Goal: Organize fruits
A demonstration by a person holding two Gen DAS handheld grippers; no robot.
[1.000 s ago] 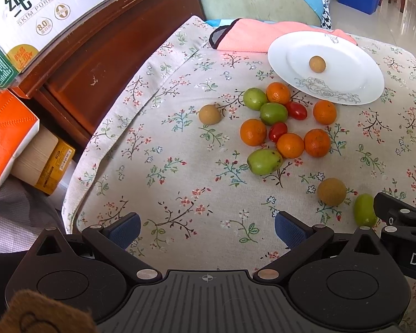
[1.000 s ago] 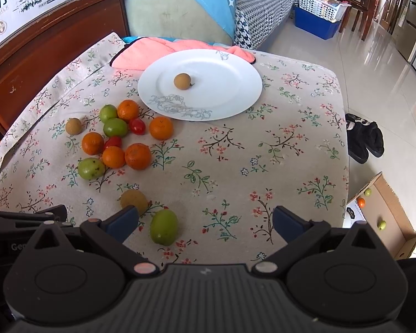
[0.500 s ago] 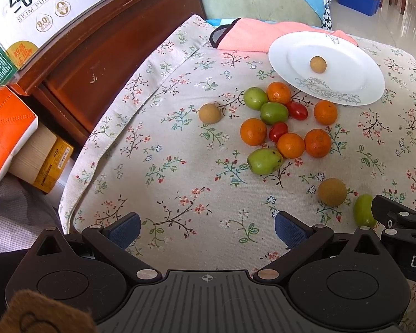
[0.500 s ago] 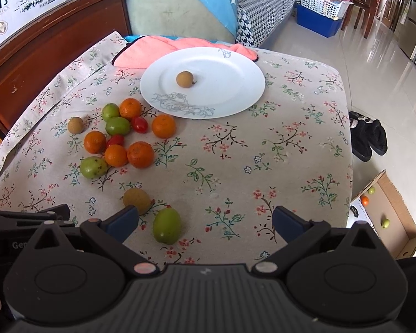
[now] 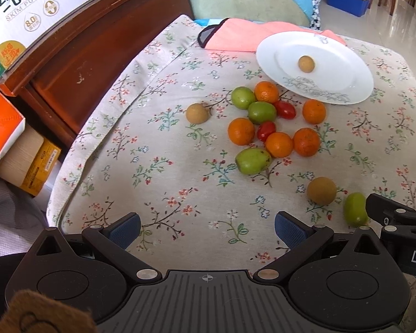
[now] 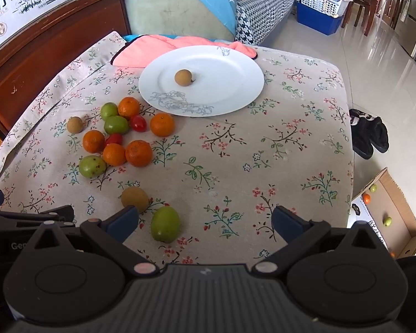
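Where the left wrist view looks forward, left gripper point(image 5: 206, 226) spread wide and empty above the floral-clothed bench point(image 5: 158, 149), blue fingertips point(image 5: 124, 229) well apart. Ahead and to the right, a cluster of fruit: five oranges point(image 5: 241, 131), three green fruits point(image 5: 253, 160) and two red cherry tomatoes point(image 5: 284, 109), most touching one another. Left of the cluster and apart from it, a brown fruit point(image 5: 197, 113). Nearer, a second brown fruit point(image 5: 321, 190) just beside a lone green fruit point(image 5: 355, 213), with part of the right gripper at the right edge next to that. Beyond the cluster, a white plate point(image 5: 338, 75) carrying a single small brown fruit point(image 5: 306, 64), and a pink cloth point(image 5: 235, 36) tucked under the plate's far rim. Where the right wrist view looks forward, right gripper point(image 6: 205, 220) likewise released and holding nothing, lone green fruit point(image 6: 165, 224) low between its fingers but closer to the left one, second brown fruit point(image 6: 135, 199) just beyond that finger's tip. Further off, same cluster to the left, white plate point(image 6: 222, 83) at the far middle. On the floor to the right, black slippers point(image 6: 367, 134) and an open cardboard box point(image 6: 393, 216) with a few small fruits inside.
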